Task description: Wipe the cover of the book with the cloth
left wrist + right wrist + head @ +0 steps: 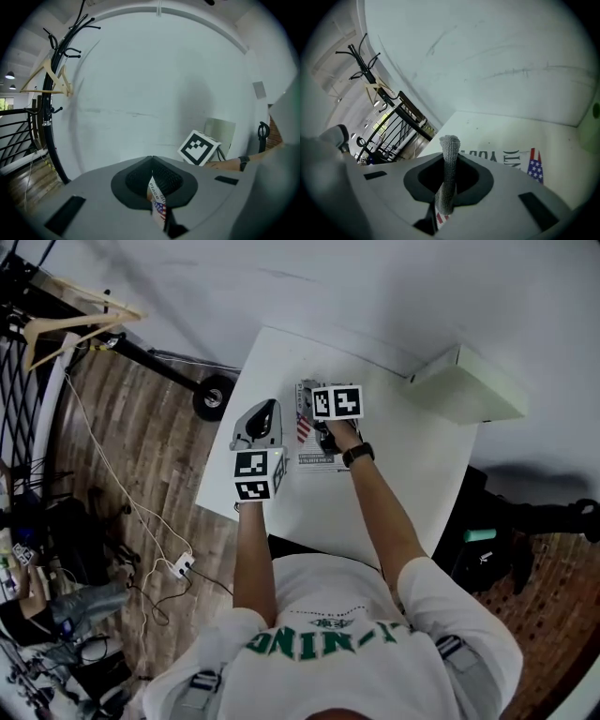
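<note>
The book, white-covered with a small flag print, lies on the white table. My left gripper is at the book's left edge. In the left gripper view the left gripper is shut on the book, whose flag-printed edge stands between the jaws. My right gripper is over the book's middle. In the right gripper view the right gripper is shut on a grey knitted cloth, just above the book cover. The right gripper's marker cube shows beyond the left jaws.
A pale flat box sits at the table's far right corner against the wall. Left of the table stand a coat rack with a wooden hanger and a black wheel. Cables and a power strip lie on the wood floor.
</note>
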{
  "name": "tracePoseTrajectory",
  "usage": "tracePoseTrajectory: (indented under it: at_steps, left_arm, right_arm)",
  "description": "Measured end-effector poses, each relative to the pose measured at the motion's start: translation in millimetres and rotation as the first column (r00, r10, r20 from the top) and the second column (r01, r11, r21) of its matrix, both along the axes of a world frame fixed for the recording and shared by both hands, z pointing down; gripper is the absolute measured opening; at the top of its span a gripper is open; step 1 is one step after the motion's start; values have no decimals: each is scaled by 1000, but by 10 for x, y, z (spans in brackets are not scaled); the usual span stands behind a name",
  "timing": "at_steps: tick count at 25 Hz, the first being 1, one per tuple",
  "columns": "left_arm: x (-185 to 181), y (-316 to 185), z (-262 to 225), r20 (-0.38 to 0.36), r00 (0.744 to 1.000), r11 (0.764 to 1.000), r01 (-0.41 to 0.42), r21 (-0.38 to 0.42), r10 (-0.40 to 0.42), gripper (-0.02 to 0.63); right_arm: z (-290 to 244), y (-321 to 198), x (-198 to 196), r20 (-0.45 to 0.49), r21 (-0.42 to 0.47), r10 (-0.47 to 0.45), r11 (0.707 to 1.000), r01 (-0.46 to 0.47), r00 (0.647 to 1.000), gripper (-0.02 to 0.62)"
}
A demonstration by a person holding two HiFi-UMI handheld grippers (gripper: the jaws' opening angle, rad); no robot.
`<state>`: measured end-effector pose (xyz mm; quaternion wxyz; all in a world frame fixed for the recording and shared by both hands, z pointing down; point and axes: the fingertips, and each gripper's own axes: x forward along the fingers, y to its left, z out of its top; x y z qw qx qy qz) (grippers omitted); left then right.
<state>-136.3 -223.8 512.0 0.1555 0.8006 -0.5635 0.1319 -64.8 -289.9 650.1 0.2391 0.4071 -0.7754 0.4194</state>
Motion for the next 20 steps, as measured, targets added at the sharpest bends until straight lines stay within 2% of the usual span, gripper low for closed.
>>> tracePoseTrajectory:
  at_steps: [6, 11, 15, 20]
  left_arm:
    - [-187, -193, 184, -4, 1000, 1000, -11, -27, 11, 14]
    - [-171, -271, 228, -11, 1000, 999, -22, -34, 21, 14]
    - [-57, -311, 218, -7, 999, 999, -38, -32, 38, 14]
    - [136, -361, 159, -12, 997, 997, -71, -28, 71, 14]
  right_arm:
    - [467, -117, -352, -57, -109, -119, 988, 113, 991, 37]
    - [587, -191, -353, -78, -135, -126, 984, 114, 989, 35]
    - [566, -230, -117, -96, -137, -108, 986, 94, 990, 35]
    - [519, -300, 541, -111, -128, -9, 992, -6, 994, 34]
